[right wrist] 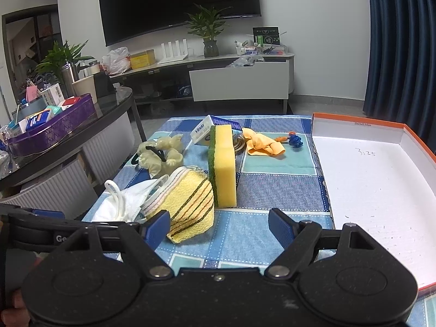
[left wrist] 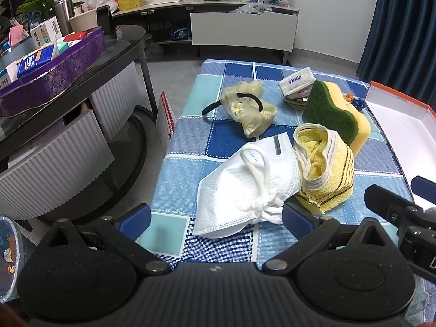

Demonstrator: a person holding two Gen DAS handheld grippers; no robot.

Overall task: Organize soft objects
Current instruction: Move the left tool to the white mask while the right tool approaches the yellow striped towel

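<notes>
I find the table, under a blue checked cloth, filling the centre of both views and carrying every item. It serves as the staging surface.

The box, white inside with an orange rim, lies open at the right of the right wrist view, its near wall touching the cloth's right edge. I judge it to be the destination, since it holds nothing and sits within reach of the pile.

The soft objects are bunched left of centre, none in the box. The sponge stands on edge, green face turned left, propped against the clutter behind it. The yellow towel is rolled just in front of it, touching the white mask, which lies flat in the lower centre of the left wrist view with its ear loops knotted on top. Behind these sit a pale scrunchie with a black band over it, a tissue pack, an orange cloth and a small blue item I cannot identify.

The left hand-held gripper has its fingers spread wide, holding nothing, with the mask's knotted end just inside its right finger. I judge the mask to be its intended pick, being nearest.

The right hand-held gripper is likewise spread and empty; its left finger is beside the towel's lower edge, contact uncertain. It is placed between pile and box, suiting a carry rightward.
</notes>
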